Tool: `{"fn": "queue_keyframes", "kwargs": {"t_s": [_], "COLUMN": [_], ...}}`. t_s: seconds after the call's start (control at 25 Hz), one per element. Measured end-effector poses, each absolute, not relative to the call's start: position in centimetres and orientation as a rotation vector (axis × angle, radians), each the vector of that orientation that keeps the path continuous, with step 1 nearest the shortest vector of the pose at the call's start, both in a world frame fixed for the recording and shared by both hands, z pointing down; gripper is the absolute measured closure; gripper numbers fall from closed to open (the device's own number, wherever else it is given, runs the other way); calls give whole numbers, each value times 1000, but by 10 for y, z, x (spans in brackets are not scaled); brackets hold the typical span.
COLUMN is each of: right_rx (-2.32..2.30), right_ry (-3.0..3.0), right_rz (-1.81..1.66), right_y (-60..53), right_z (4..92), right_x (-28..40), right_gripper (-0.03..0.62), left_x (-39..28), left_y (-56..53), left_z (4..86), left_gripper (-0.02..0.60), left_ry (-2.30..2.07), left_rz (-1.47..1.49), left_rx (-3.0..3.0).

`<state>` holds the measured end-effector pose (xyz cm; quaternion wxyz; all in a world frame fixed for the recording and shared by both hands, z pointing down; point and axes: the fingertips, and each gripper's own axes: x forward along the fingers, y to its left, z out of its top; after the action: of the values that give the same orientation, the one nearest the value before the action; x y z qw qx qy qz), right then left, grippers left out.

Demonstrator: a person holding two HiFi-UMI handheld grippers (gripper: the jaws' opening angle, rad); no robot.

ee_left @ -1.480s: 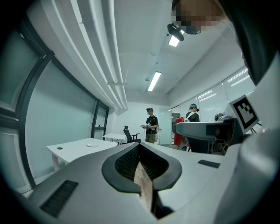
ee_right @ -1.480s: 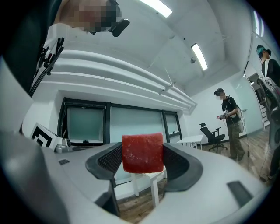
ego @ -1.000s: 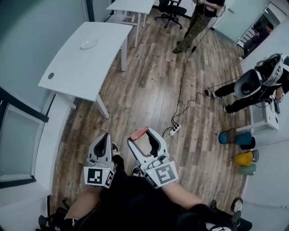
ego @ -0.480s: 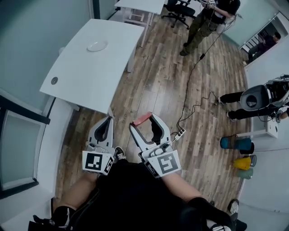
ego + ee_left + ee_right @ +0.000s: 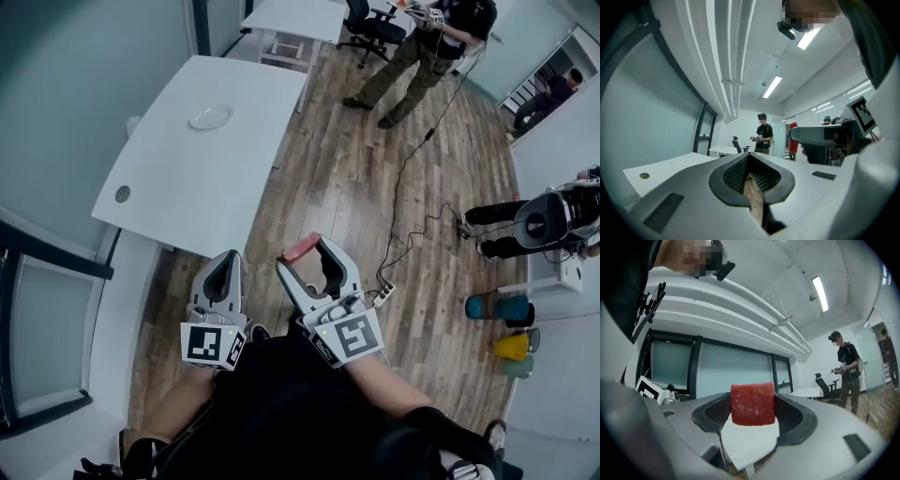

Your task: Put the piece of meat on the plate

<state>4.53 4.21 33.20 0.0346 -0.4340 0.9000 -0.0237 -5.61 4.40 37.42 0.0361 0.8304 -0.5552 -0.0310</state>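
A red piece of meat (image 5: pixel 300 248) is clamped at the tips of my right gripper (image 5: pixel 306 251), held over the wooden floor near the table's front corner. In the right gripper view the meat (image 5: pixel 752 404) fills the gap between the jaws. The white plate (image 5: pixel 210 117) lies far off on the white table (image 5: pixel 178 178), toward its back end. My left gripper (image 5: pixel 226 263) is beside the right one, shut with nothing in it; in the left gripper view its jaws (image 5: pixel 751 180) meet with only floor showing through the slit.
A person (image 5: pixel 412 52) stands on the wooden floor beyond the table, a cable (image 5: pixel 405 187) running to a power strip (image 5: pixel 385 292). A second table (image 5: pixel 291 19) and an office chair (image 5: pixel 373 23) stand at the back. Coloured containers (image 5: pixel 502 314) line the right wall.
The head view has closed in on the table, which now lies lower and nearer in the frame. Both grippers stay in front of the body, the right still holding the meat. The standing person has stepped.
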Motion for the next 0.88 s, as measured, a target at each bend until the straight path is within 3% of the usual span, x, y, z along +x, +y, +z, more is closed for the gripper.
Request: {"fn": "queue_keyframes", "kwargs": {"t_s": [0.88], "right_rx": [-865], "right_ry": [2933], "right_rz": [-93], "right_y": [-177], "right_z": [328], "right_x": [79], "right_gripper": [303], "left_x": [0], "left_y": [-152], "left_z": [357], "left_gripper": [589], "left_ry": [-2055], "left_rz": [-38], "left_rx": [2301]}}
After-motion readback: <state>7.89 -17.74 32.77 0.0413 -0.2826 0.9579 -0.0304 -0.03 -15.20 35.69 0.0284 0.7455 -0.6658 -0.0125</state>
